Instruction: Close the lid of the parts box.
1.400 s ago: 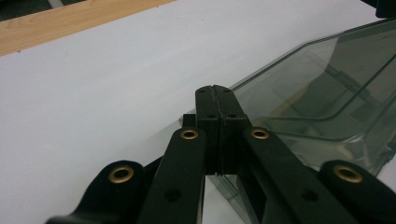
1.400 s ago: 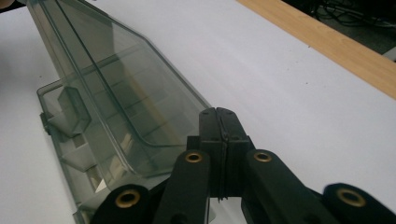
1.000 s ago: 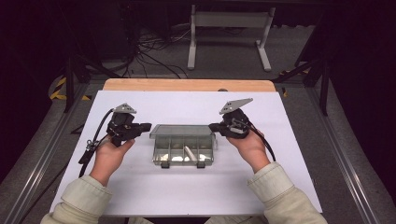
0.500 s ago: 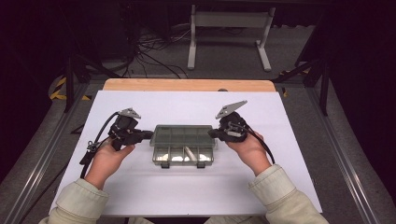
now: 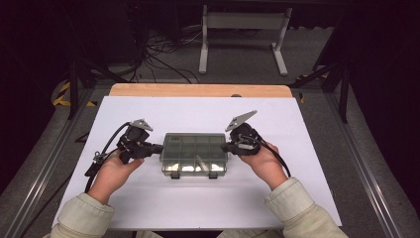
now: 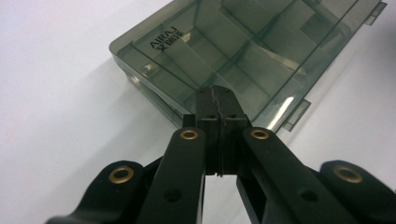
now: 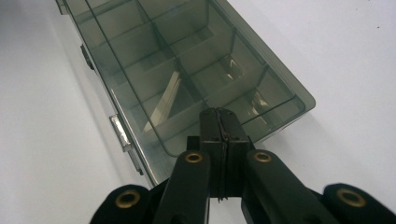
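A white table (image 5: 148, 208) is carrying a smoky plastic box (image 5: 194, 148) at its middle, lid closed, between the two grippers. The box is looking light, stiff and smooth, so it can slide easily; the short ends or the front latches (image 5: 213, 175) seem the best places to hold. The left gripper (image 5: 157, 148) and the right gripper (image 5: 224, 148) are both pressed together, empty, tips at the box ends.

White table (image 5: 148, 208); smoky compartment box (image 5: 194, 148) lying flat
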`<state>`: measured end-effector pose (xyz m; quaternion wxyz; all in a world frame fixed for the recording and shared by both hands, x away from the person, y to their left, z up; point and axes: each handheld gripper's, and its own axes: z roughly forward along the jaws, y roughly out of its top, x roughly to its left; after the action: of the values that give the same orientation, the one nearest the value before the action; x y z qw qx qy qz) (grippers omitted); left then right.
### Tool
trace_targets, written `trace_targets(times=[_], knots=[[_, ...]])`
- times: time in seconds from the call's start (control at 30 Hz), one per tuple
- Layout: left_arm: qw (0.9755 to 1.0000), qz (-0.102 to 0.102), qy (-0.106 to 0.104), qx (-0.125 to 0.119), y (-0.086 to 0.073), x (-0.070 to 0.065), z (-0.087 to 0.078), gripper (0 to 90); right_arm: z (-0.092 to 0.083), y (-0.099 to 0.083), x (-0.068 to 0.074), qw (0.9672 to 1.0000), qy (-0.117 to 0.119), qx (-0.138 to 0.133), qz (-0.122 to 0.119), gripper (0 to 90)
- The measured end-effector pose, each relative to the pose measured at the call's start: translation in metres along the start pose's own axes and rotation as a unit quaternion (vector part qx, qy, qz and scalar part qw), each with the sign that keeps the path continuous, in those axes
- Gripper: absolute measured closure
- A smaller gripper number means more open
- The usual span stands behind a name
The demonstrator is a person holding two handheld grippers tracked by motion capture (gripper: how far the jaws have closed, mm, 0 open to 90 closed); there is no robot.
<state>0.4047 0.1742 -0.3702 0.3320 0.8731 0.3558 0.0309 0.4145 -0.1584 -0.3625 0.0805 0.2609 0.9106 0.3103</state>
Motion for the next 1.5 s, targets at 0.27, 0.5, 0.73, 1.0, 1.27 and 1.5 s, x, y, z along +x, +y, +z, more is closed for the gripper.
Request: trace_targets(times=[0.27, 0.5, 0.73, 1.0, 1.27, 1.5], knots=[[0.9997, -0.002, -0.014, 0.017, -0.002, -0.001, 0.006, 89.8, 0.004, -0.003, 0.003, 0.9999, -0.003, 0.014, -0.006, 90.0], [0.9997, 0.000, -0.011, 0.023, -0.004, -0.002, 0.009, 89.8, 0.008, -0.006, 0.006, 0.9997, 0.001, 0.024, -0.009, 90.0], [0.9993, 0.007, -0.011, 0.035, -0.006, -0.005, 0.015, 89.8, 0.012, -0.008, 0.008, 0.9995, 0.002, 0.030, -0.012, 90.0], [0.9991, 0.009, -0.014, 0.038, -0.009, -0.005, 0.020, 89.8, 0.016, -0.010, 0.010, 0.9992, 0.007, 0.036, -0.016, 90.0], [0.9990, 0.013, -0.014, 0.041, -0.011, -0.006, 0.024, 89.8, 0.020, -0.013, 0.011, 0.9992, 0.011, 0.037, -0.013, 90.0], [0.9994, 0.013, -0.015, 0.028, -0.015, -0.006, 0.024, 89.8, 0.020, -0.015, 0.014, 0.9992, 0.001, 0.034, -0.021, 90.0]])
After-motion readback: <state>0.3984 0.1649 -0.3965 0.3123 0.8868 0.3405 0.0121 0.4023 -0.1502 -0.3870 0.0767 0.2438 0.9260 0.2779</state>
